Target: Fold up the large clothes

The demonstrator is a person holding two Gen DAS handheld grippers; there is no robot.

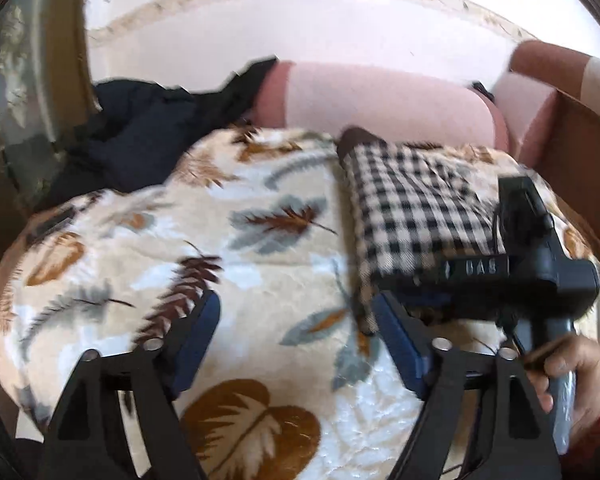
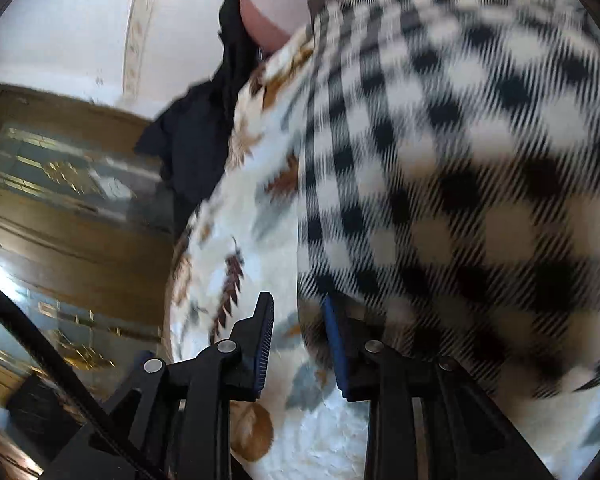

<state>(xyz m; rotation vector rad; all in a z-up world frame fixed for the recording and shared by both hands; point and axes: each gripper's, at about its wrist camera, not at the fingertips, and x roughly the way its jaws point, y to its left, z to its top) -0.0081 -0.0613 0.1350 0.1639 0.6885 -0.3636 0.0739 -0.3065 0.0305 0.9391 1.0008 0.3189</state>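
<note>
A folded black-and-cream checked garment (image 1: 412,216) lies on a bed covered by a cream blanket printed with brown and grey-blue leaves (image 1: 148,248). In the left wrist view the left gripper (image 1: 296,340) hovers above the blanket with its blue-padded jaws spread wide and nothing between them; the checked garment's near corner sits just beside the right-hand pad. A person's hand (image 1: 568,384) holds the handle of the right gripper's black body at that view's right edge, over the garment. In the right wrist view the right gripper (image 2: 300,352) has its jaws partly apart — the checked cloth drapes over the right-hand finger, but blur hides whether the pads pinch it. A dark garment (image 1: 140,136) is heaped at the blanket's far left, beside pink cushions (image 1: 380,96).
</note>
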